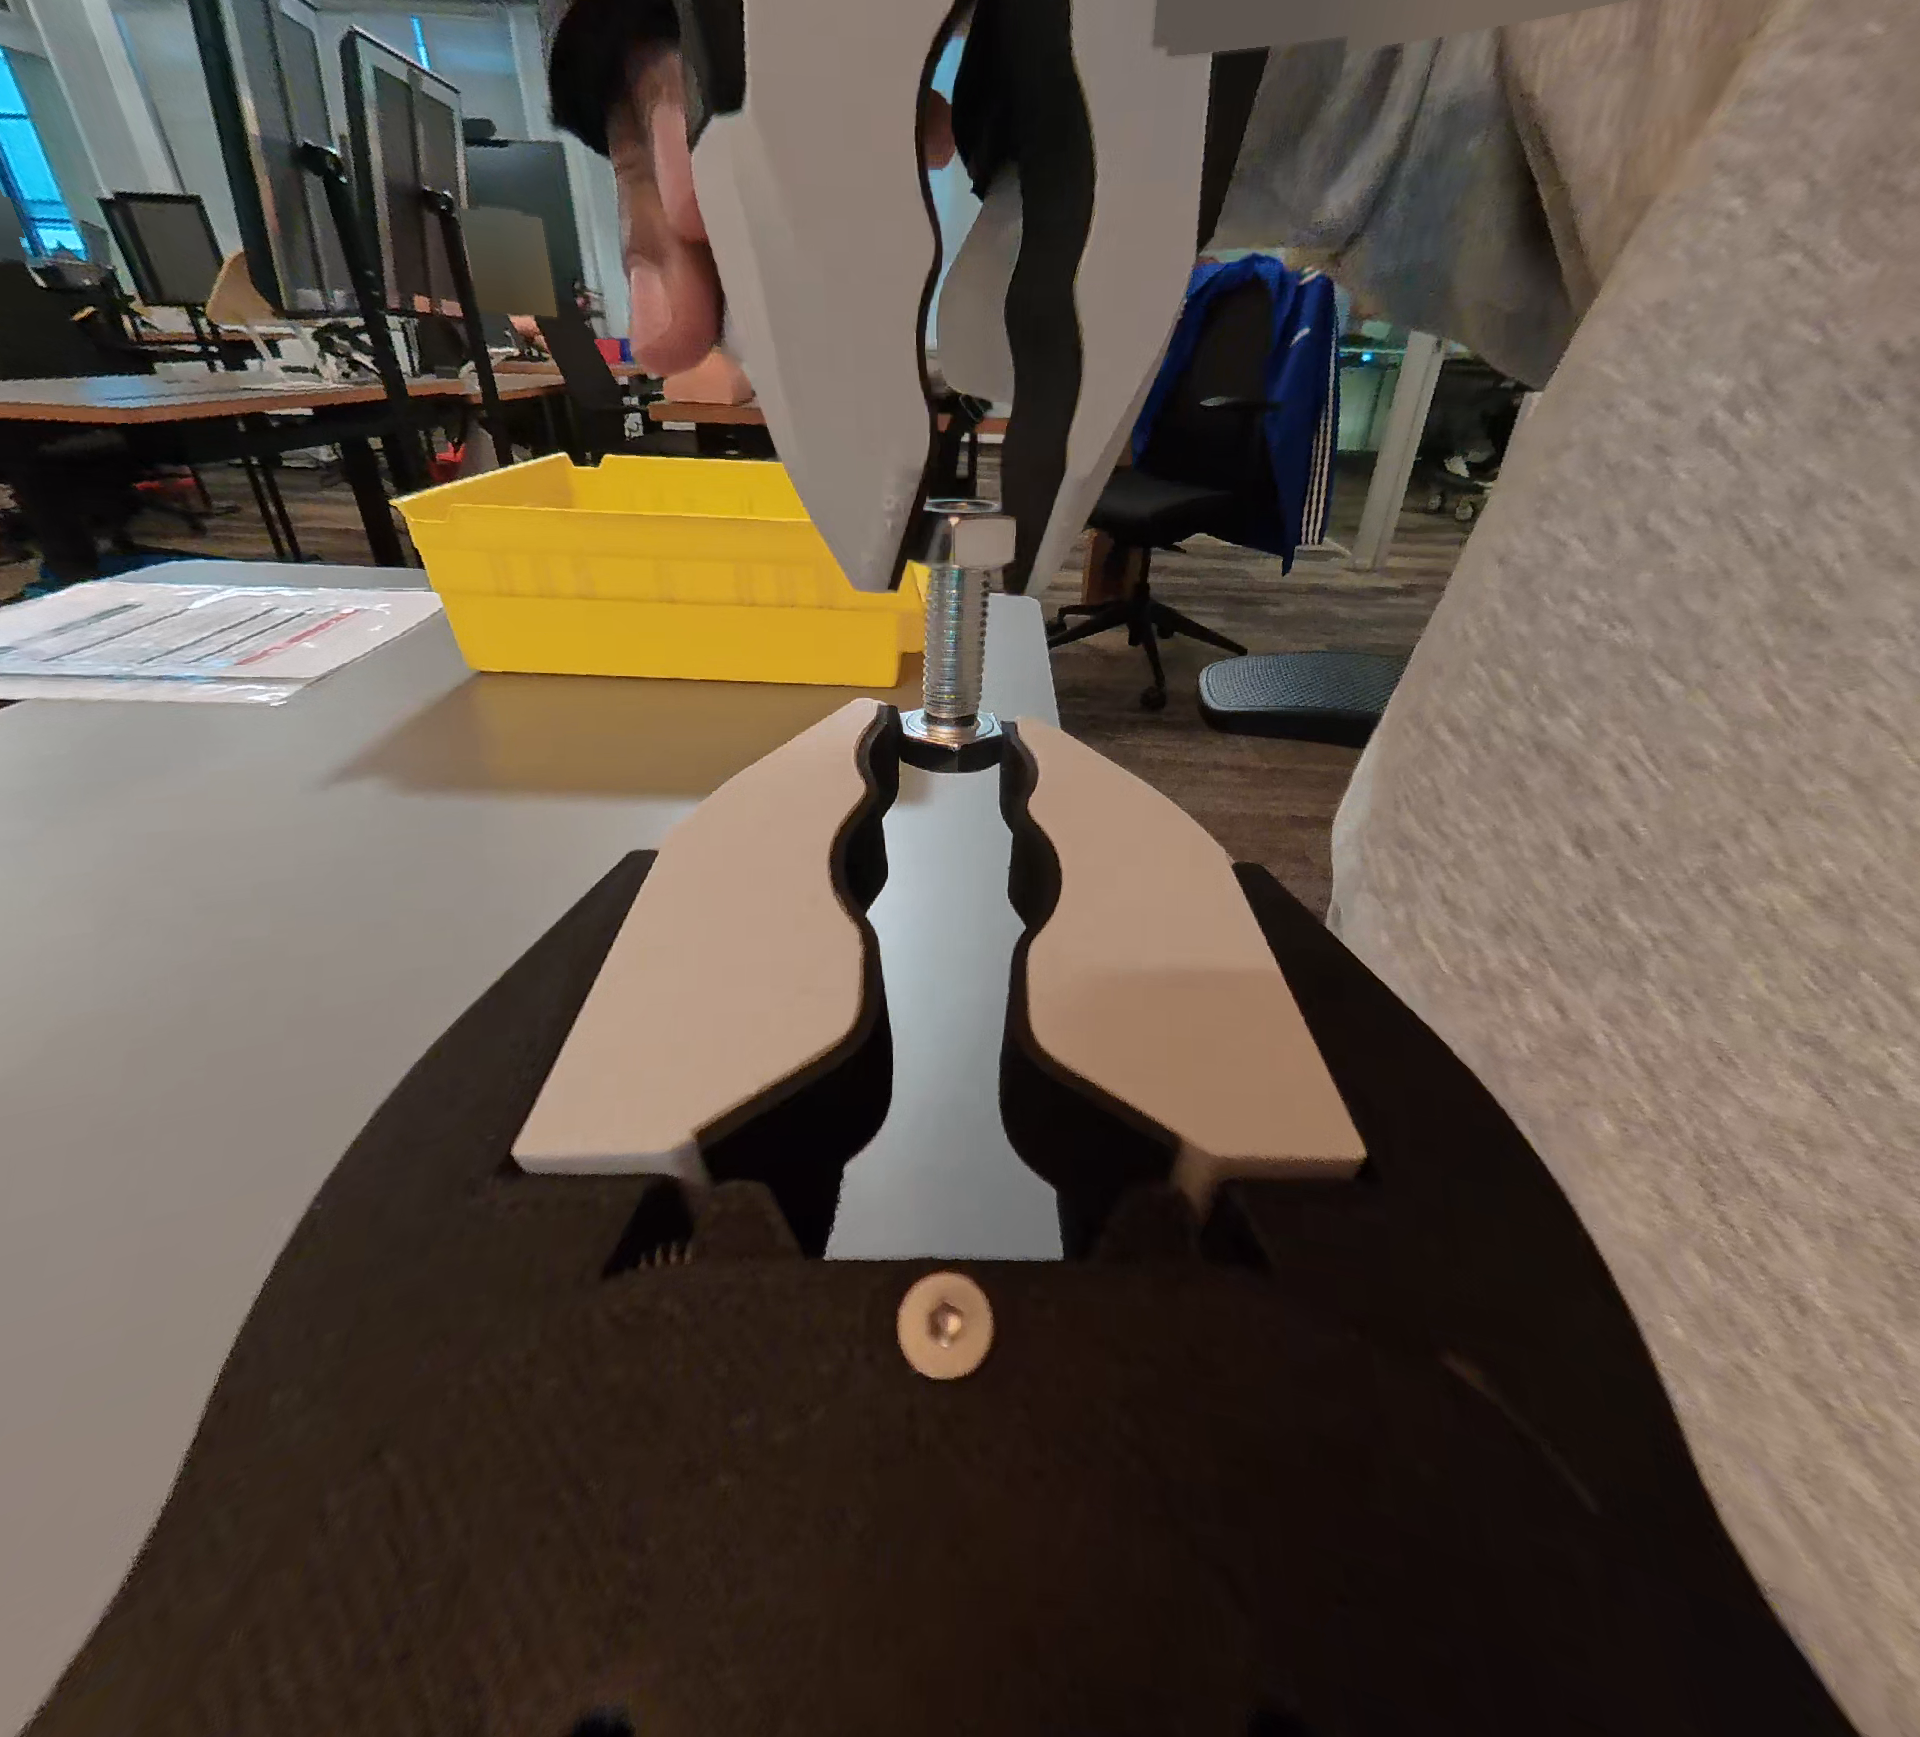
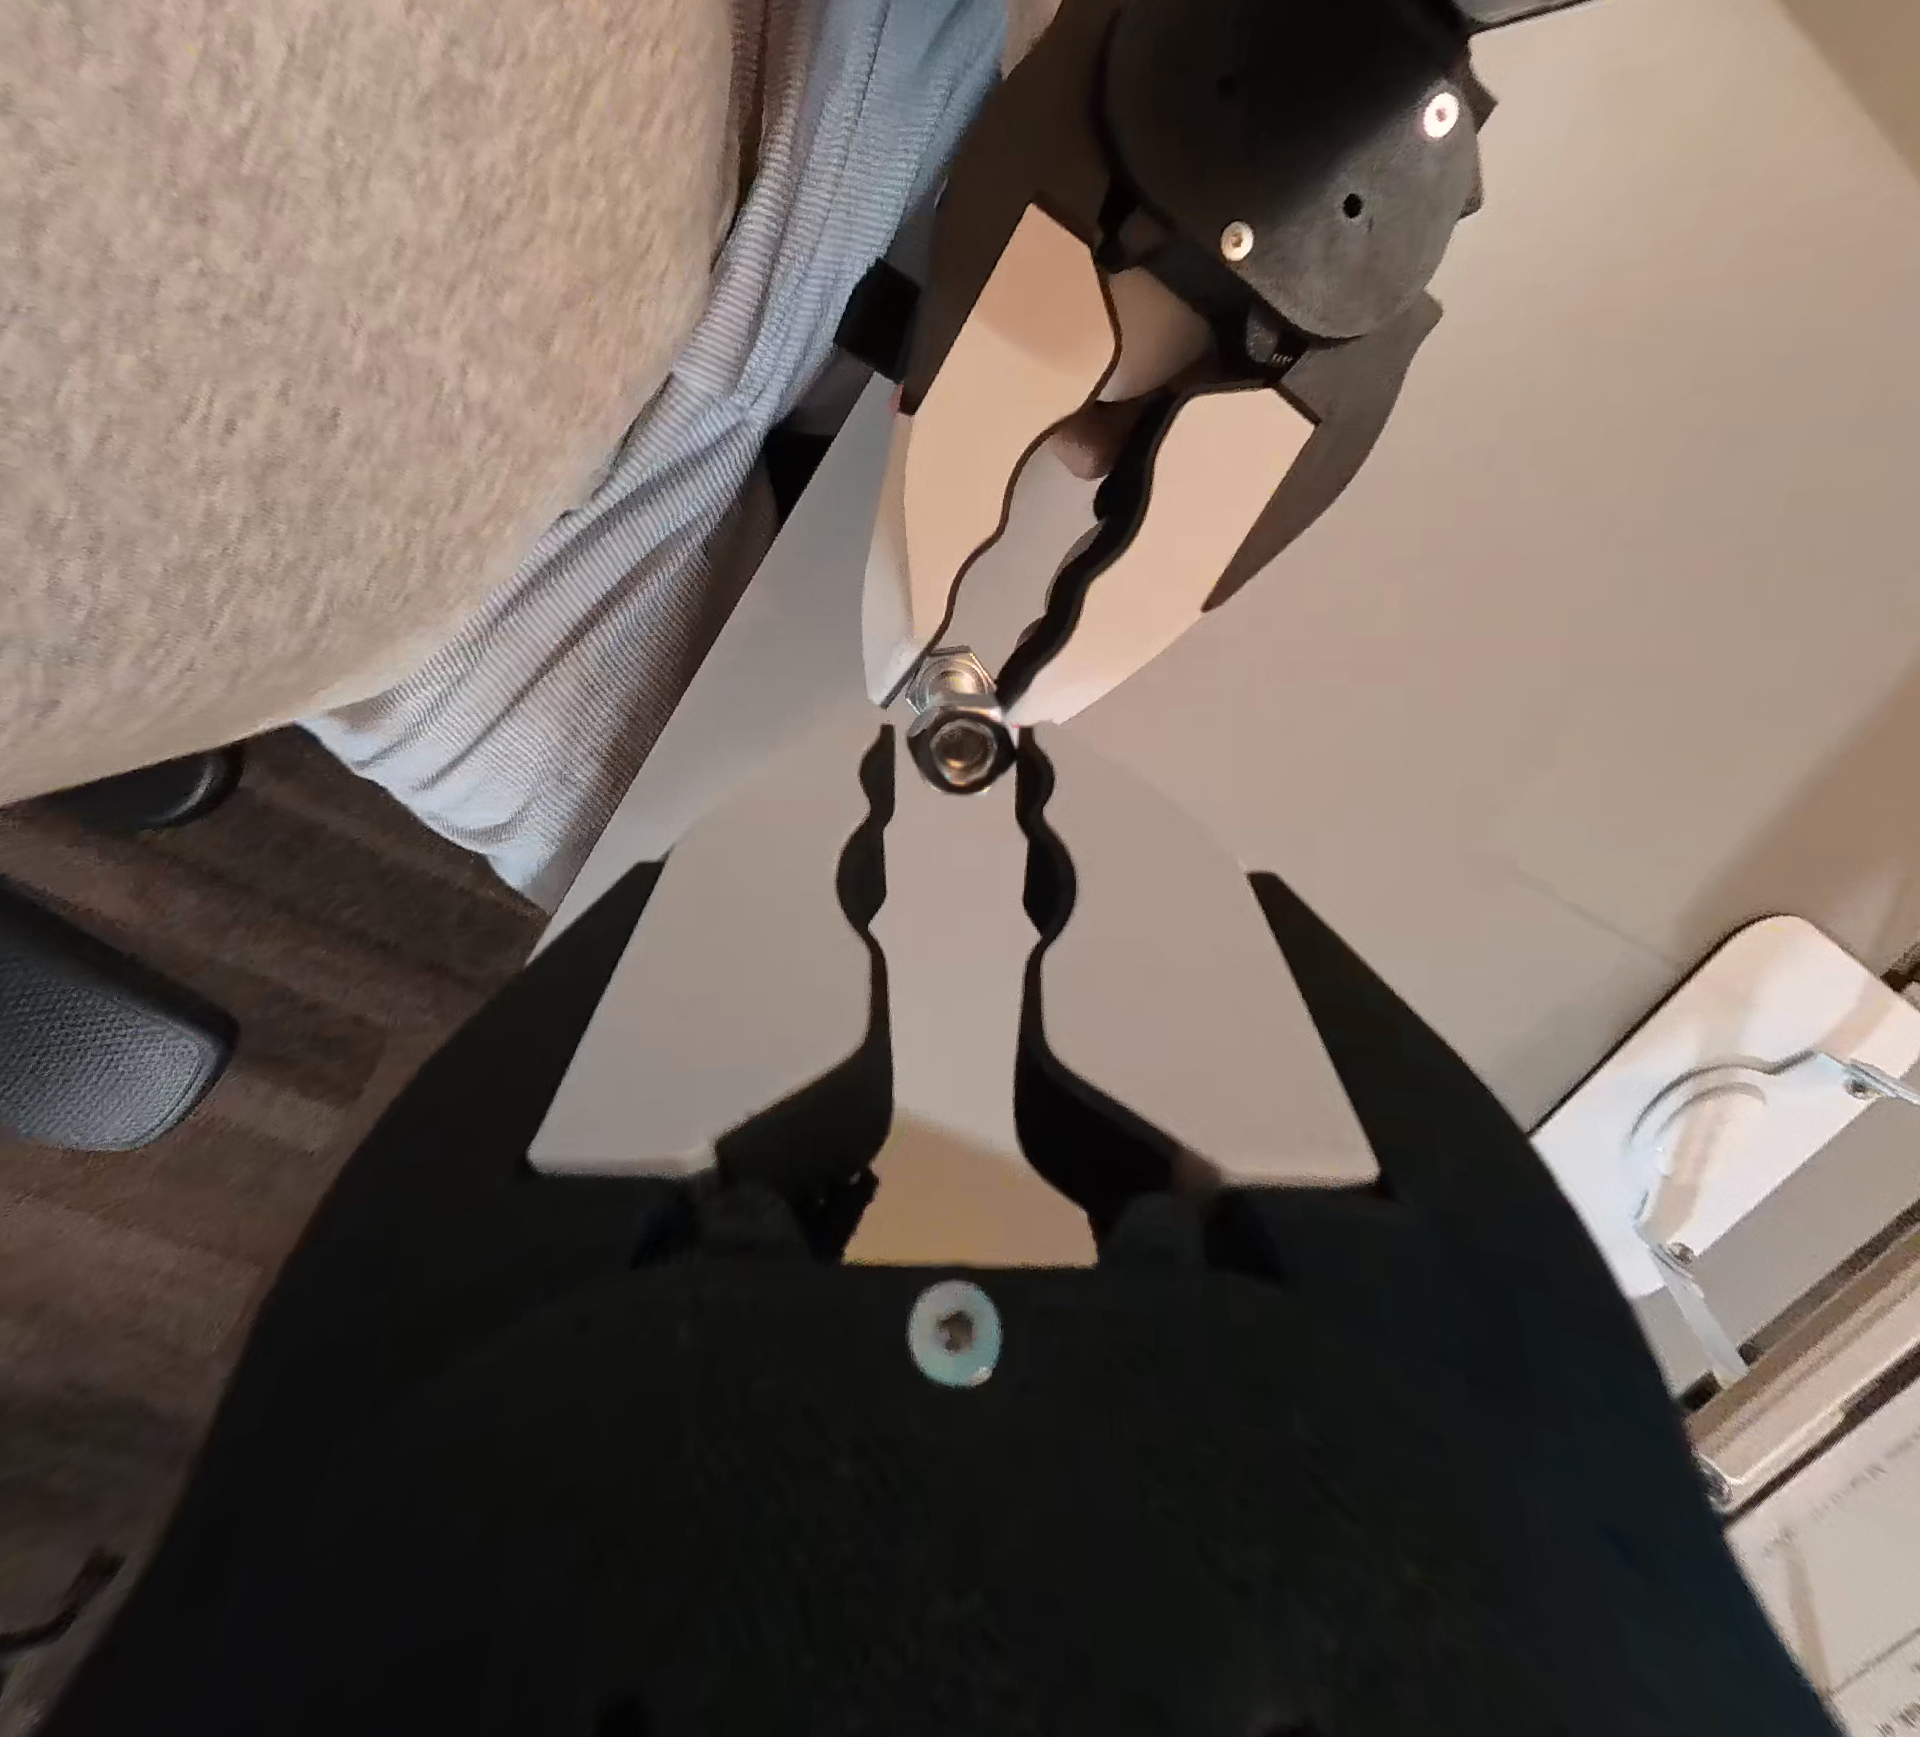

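A silver hex bolt (image 1: 956,638) stands upright over the grey table's edge (image 1: 1023,648), its thread running through a hex nut (image 1: 948,733). My left gripper (image 1: 948,731) is shut on the nut, fingers level. My right gripper (image 1: 961,570) comes down from above, and its fingertips close on the bolt's head (image 1: 974,539). In the right wrist view I look down the bolt: my right gripper (image 2: 961,747) pinches the bolt head (image 2: 961,752), and the left gripper (image 2: 951,685) reaches in from the top holding the nut (image 2: 948,688).
A yellow plastic bin (image 1: 665,586) sits on the table behind the bolt, with a sleeved paper sheet (image 1: 197,633) to its left. A person in grey clothing (image 1: 1662,752) stands close on the right. A white box with metal brackets (image 2: 1745,1116) lies lower right. Only a small space, under 4 cm, lies between the two pairs of fingers.
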The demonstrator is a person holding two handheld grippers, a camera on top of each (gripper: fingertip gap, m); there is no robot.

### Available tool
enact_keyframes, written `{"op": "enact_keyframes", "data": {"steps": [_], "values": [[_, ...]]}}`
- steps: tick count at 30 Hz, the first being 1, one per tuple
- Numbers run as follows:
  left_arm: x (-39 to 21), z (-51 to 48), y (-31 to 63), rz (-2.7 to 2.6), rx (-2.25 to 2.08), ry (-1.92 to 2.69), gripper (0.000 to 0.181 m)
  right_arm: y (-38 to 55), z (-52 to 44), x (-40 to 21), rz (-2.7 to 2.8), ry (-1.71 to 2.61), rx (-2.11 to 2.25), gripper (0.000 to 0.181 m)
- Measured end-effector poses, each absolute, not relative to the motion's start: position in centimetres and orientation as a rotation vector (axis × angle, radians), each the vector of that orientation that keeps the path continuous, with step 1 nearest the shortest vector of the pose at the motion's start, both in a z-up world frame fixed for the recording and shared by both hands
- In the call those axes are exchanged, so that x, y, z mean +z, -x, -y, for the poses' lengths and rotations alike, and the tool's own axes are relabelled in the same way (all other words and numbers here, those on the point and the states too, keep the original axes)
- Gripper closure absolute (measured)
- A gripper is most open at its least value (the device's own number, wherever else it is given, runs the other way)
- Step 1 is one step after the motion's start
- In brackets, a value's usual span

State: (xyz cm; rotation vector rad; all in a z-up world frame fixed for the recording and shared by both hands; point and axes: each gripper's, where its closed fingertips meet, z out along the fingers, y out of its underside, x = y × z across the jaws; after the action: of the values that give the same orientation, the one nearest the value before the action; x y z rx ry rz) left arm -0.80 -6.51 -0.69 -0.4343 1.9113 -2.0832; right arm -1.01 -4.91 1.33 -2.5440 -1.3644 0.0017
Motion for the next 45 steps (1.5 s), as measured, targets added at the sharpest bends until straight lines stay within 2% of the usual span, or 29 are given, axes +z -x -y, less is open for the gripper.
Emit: {"op": "enact_keyframes", "data": {"steps": [7,21,30,45], "values": [[0.4,5.1,-0.1,-1.797,-2.112,0.495,0.161,-0.5,4.4,1.8,1.280,2.649,-0.043,0.163],[0.3,5.0,-0.2,-1.782,-2.130,0.526,0.161,-0.4,3.5,1.8,1.298,2.593,-0.049,0.163],[0.7,4.4,-0.6,-1.750,-2.138,0.552,0.161,-1.0,3.1,2.7,1.205,2.600,-0.056,0.151],[1.0,3.9,-0.9,-1.718,-2.126,0.569,0.161,-0.3,3.0,2.9,1.228,2.595,-0.039,0.151]]}}
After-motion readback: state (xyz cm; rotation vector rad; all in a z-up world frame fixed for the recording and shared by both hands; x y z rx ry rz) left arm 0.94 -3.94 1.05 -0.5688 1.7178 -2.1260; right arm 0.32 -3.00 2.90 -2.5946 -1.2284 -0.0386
